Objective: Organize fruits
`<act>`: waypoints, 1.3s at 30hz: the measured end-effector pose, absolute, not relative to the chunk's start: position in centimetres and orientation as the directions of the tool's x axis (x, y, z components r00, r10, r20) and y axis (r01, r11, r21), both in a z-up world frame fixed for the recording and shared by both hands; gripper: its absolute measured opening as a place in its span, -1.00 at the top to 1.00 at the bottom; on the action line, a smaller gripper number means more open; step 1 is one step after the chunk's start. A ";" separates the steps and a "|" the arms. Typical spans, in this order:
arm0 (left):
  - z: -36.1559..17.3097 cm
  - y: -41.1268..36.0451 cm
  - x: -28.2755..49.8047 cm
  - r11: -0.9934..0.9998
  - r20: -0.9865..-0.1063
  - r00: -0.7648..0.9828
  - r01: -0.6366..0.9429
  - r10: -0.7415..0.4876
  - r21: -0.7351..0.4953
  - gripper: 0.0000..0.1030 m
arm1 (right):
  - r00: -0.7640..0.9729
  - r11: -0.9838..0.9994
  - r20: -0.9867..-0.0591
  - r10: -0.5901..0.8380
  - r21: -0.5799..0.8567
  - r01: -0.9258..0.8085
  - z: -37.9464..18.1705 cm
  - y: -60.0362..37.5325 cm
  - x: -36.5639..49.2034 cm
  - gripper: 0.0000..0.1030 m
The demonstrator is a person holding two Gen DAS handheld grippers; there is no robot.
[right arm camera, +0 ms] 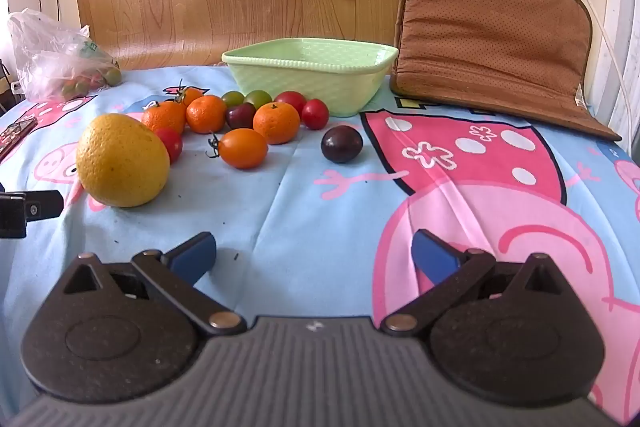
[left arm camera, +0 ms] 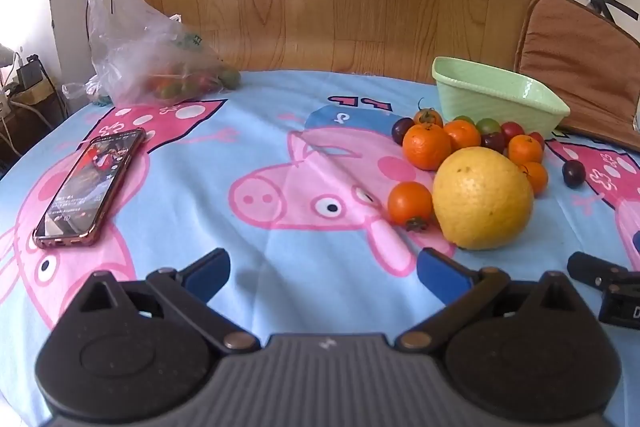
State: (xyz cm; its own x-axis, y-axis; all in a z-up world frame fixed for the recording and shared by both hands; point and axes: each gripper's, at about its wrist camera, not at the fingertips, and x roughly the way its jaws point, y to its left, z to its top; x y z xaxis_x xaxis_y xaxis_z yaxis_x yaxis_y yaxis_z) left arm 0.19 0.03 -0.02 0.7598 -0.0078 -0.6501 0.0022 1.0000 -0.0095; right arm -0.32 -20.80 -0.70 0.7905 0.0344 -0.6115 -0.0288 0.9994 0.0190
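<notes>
- Clearly nothing is picked up yet: the left gripper (left arm camera: 322,273) and the right gripper (right arm camera: 314,255) both hang over the cartoon tablecloth (right arm camera: 320,211) with their blue fingers (right arm camera: 192,254) spread wide apart and nothing between them.
- I judge this to be the beginning of the task. All the loose fruit lies on the cloth, and the green basket (right arm camera: 320,79) behind it seems to be empty, although its floor is partly hidden by the front wall.
- The fruit lies in one group just in front of the basket. The big yellow citrus (right arm camera: 122,161) is the nearest to the grippers, and an orange tomato (right arm camera: 243,148) with a stem lies a little to the right of it.
- Several mandarins (right arm camera: 276,123) and small red, green and dark tomatoes touch each other closer to the basket.
- One dark plum (right arm camera: 342,144) lies alone, apart from the group, in front of the basket's right part.
- The next move probably needs one gripper to go forward to a single fruit. The plum looks easiest for the right gripper, because nothing stands beside it.
- The yellow citrus is wide and round, so it may need the full opening and a hold across its middle.
- A phone (left arm camera: 90,187) and a plastic bag (left arm camera: 148,55) with more small fruit stay far to the left, well apart from the basket.
</notes>
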 end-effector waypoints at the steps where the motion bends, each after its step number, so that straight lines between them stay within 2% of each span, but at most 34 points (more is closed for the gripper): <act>1: 0.0 0.1 0.3 1.000 -0.651 0.759 0.005 -0.010 -0.010 -1.00 | 0.791 0.999 -0.611 0.035 0.020 -0.029 -0.7 -20.8 -0.3 -1.00; 5: -0.5 1.2 0.2 1.000 -0.641 0.767 0.006 -0.011 -0.010 -1.00 | 0.791 0.999 -0.611 0.035 0.020 -0.029 -0.7 -20.8 -0.3 -1.00; 11: 0.1 2.0 -0.2 0.999 -0.529 0.848 -0.046 0.041 0.002 -1.00 | 0.791 0.999 -0.611 0.034 0.019 -0.029 -0.7 -20.9 -0.3 -1.00; 15: -0.2 3.0 -0.4 0.995 -0.466 0.882 -0.093 0.064 -0.041 -1.00 | 0.791 0.999 -0.611 0.034 0.018 -0.029 -0.7 -20.8 -0.3 -1.00; 19: 0.3 3.1 -1.0 0.990 -0.385 0.918 -0.126 0.094 -0.059 -1.00 | 0.790 0.999 -0.612 0.034 0.017 -0.029 -0.7 -20.8 -0.3 -1.00; 23: 1.1 2.8 -2.1 0.989 -0.267 0.956 -0.142 0.123 -0.052 -1.00 | 0.791 0.999 -0.611 0.033 0.017 -0.029 -0.7 -20.8 -0.3 -1.00; 33: 1.1 0.7 -4.9 0.979 -0.068 0.977 -0.199 0.202 0.042 -1.00 | 0.791 0.999 -0.611 0.033 0.017 -0.029 -0.7 -20.8 -0.3 -1.00; 39: 1.1 1.2 -4.4 0.983 -0.101 0.978 -0.179 0.182 0.033 -1.00 | 0.791 0.999 -0.611 0.034 0.018 -0.029 -0.7 -20.8 -0.4 -1.00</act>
